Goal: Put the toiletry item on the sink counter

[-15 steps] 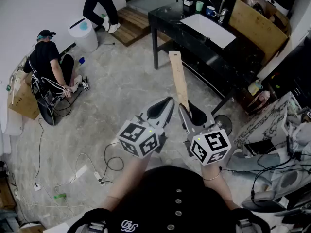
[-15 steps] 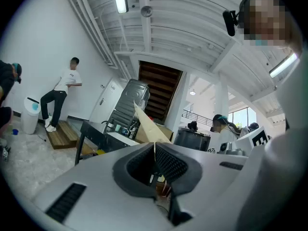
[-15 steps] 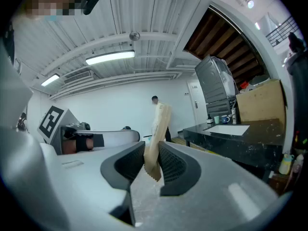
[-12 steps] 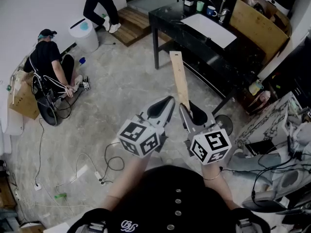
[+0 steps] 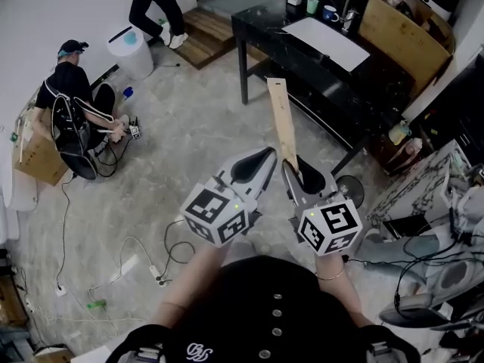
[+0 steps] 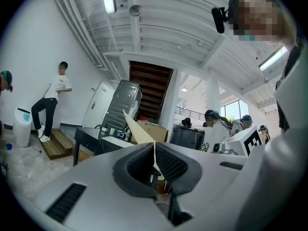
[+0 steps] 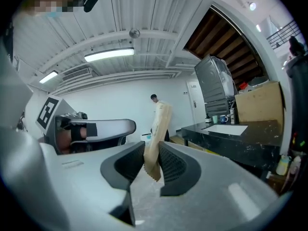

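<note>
right gripper [image 5: 293,169] clamped on lower end of long kraft-paper toiletry packet [image 5: 281,119], upright, carried clear of floor. left gripper [image 5: 263,157] closed, empty, just beside. black sink counter [image 5: 272,23] well ahead.

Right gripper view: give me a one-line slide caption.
Right gripper clamps a long tan paper packet, black counter beyond at right.

grippers: we count two, left gripper [image 5: 266,154] and right gripper [image 5: 289,169];
paper packet [image 5: 281,116]: just one;
people: two, one sitting [image 5: 72,97], one standing [image 5: 155,2];
mugs: two, green [image 5: 311,7], blue [image 5: 330,13];
black table [image 5: 257,23]: one;
white bin [image 5: 132,51]: one
</note>
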The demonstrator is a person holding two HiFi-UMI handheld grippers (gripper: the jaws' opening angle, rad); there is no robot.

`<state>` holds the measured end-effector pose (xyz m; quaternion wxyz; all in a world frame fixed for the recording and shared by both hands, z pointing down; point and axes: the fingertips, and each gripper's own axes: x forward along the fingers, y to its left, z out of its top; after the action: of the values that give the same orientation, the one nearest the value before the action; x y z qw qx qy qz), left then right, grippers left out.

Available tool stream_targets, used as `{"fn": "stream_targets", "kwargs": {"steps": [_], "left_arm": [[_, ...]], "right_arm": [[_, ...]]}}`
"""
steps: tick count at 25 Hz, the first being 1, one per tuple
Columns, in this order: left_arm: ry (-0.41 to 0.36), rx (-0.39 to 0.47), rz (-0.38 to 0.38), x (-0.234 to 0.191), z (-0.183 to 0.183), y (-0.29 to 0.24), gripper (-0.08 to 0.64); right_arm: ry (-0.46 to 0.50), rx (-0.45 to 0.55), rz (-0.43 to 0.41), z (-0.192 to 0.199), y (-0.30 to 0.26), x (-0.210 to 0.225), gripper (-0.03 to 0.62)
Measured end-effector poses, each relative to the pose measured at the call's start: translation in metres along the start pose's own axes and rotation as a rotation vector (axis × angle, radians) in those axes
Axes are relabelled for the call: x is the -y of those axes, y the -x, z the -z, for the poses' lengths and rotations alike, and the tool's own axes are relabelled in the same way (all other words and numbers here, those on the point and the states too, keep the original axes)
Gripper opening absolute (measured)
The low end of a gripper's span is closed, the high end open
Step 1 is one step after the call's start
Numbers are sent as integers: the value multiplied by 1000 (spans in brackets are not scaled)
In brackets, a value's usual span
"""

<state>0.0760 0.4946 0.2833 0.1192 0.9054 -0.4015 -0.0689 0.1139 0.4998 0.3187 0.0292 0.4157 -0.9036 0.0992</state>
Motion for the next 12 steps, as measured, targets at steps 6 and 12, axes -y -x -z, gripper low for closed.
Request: {"fn": "stream_targets", "kwargs": {"steps": [6,12], "left_arm": [[-7,-21,13,-15,5,12,17],[-5,-27,31,-31,11,23,17]], "right_arm": [[-11,6,-2,0,-10,-8,87],[-3,27,-12,0,-26,-22,87]]}}
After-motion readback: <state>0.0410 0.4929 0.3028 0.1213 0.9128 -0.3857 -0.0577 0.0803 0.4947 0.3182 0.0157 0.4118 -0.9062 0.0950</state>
